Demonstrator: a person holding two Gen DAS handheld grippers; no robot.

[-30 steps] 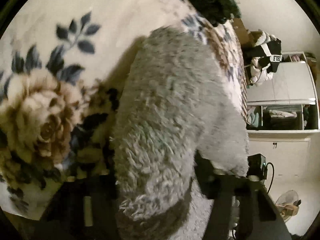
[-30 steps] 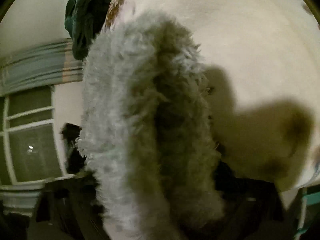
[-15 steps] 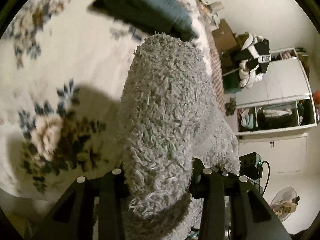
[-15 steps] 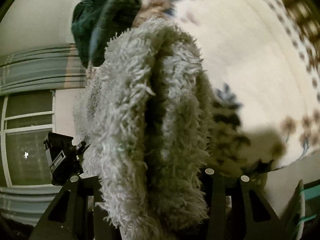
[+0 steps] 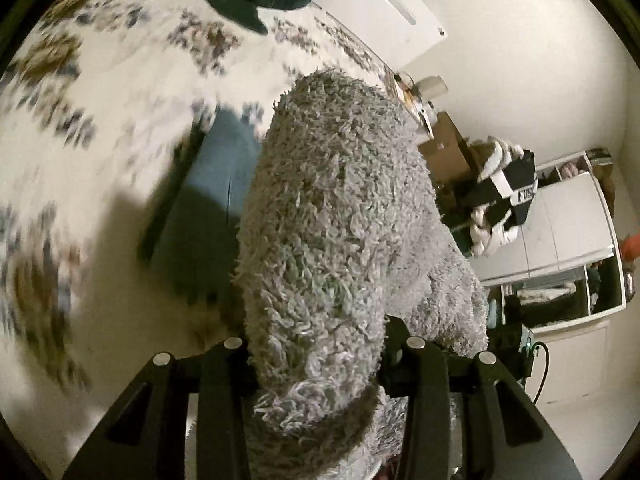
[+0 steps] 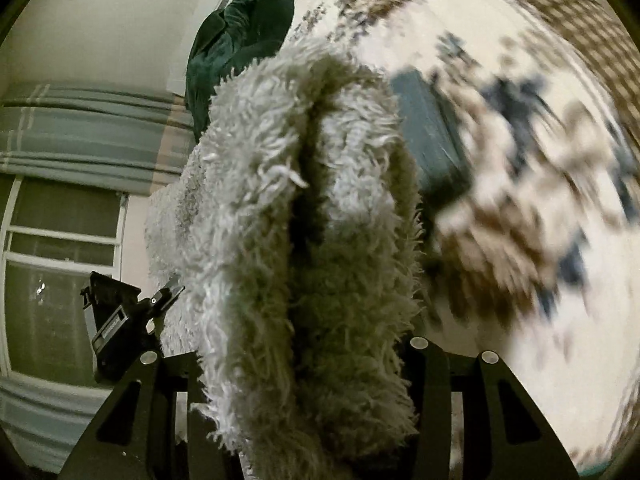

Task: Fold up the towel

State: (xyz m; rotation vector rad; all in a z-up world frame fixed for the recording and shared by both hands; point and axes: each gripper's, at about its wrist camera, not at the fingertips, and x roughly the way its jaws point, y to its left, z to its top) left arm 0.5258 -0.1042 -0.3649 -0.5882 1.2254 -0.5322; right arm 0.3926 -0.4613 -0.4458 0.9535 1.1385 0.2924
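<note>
A shaggy grey towel fills the middle of the left wrist view, bunched and draped over my left gripper, which is shut on it. In the right wrist view the same grey towel hangs in two thick folds with a dark crease between them, and my right gripper is shut on it. Both sets of fingertips are hidden in the pile. The towel is held up above a floral bedspread. The other gripper's body shows at the left of the right wrist view.
A folded blue cloth lies flat on the bedspread beyond the towel, blue cloth also in the right wrist view. A dark green garment is heaped at the bed's far end. A white cabinet with clothes stands right; a window is left.
Both grippers have risen and tilted away from the bed with the towel still held. The bedspread looks farther off, and the folded blue cloth has come into view.
</note>
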